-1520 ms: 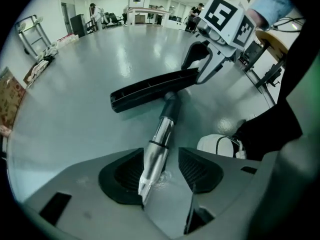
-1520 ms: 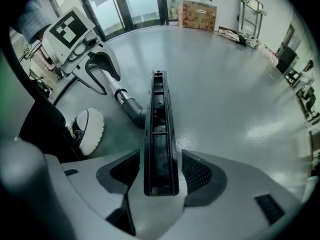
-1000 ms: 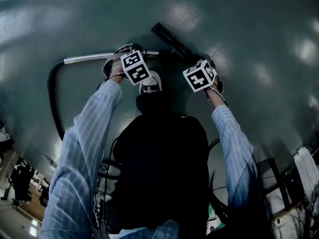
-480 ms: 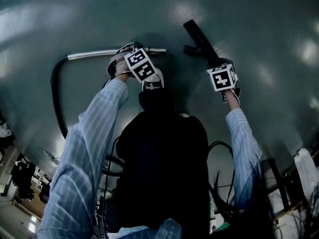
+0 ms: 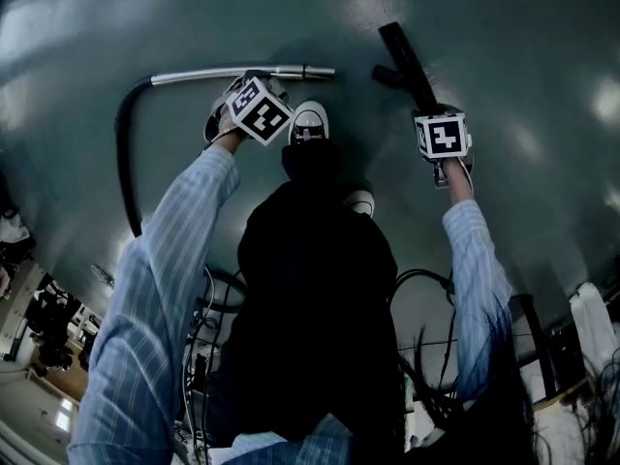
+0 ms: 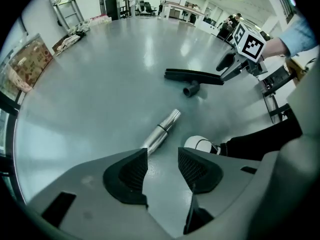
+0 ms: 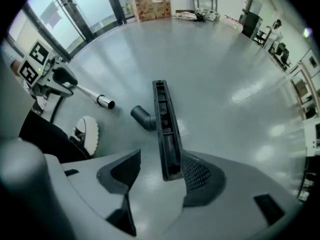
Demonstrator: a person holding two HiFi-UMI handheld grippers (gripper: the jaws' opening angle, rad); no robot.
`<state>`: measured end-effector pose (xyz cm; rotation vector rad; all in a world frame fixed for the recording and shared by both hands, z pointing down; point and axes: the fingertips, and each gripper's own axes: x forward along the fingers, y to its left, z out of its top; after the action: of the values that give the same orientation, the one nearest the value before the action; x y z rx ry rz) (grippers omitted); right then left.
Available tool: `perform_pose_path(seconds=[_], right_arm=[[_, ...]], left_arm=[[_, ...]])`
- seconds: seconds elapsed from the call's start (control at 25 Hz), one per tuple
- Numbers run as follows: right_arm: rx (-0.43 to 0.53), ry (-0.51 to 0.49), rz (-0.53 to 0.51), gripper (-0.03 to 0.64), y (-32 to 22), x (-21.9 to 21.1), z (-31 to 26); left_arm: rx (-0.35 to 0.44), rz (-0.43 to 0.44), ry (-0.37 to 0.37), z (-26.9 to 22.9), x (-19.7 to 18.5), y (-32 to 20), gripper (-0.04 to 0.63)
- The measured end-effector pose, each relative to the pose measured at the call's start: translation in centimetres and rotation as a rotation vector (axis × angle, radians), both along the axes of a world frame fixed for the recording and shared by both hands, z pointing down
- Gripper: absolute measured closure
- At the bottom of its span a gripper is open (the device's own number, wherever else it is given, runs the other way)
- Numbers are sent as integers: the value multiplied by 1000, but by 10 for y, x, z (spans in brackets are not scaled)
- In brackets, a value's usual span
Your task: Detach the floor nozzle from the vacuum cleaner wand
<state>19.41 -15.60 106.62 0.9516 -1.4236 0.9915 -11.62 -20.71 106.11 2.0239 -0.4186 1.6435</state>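
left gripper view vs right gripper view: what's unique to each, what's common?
Only the left gripper view: the left tongs up close, jaws apart with just floor between them. Only the right gripper view: the right tongs up close, jaws apart, one end of the floor nozzle lying between them, close against the jaw at picture right. Both: the nozzle and the metal wand lying apart on the floor, and a white shoe.
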Motion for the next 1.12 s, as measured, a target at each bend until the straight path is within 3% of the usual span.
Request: perform_pose_path(seconds=[0.36, 0.6, 0.8, 0.88, 1.0, 1.12], right_arm=[[15, -54, 49, 383, 17, -18, -85], [65, -138, 232, 383, 13, -18, -145], [93, -224, 314, 385, 18, -23, -196], [92, -239, 326, 391, 23, -24, -218], [97, -225, 339, 423, 30, -26, -259], [116, -216, 369, 519, 32, -28, -294]], left_arm=[[7, -30, 51, -91, 24, 12, 403], [-4, -100, 117, -147, 39, 20, 404], [-7, -98, 140, -190, 48, 28, 405], [10, -57, 158, -214, 56, 31, 405], [30, 11, 199, -255, 74, 45, 405], [24, -45, 227, -288, 88, 54, 405]])
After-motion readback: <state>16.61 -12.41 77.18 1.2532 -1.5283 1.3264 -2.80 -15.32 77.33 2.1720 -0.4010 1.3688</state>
